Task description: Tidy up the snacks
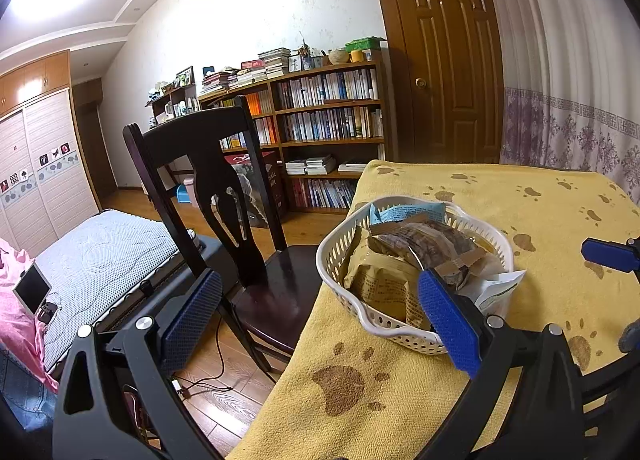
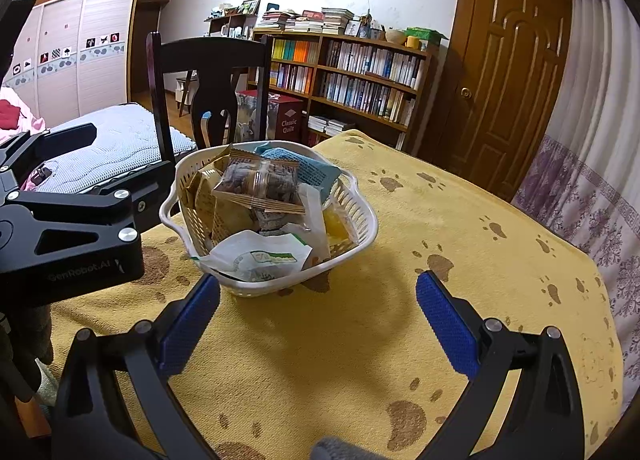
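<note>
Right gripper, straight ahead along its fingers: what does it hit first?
Probably the white perforated plastic basket of wrapped snacks, near its front right side. The right gripper is open and empty; only bare yellow paw-print cloth lies between. Depth is uncertain, so it may pass just right of it.

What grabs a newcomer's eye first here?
The white basket heaped with snack packets, near the left edge of the yellow paw-print cloth. Both grippers, left and right, hang open and empty. Behind the basket stands a dark chair.
</note>
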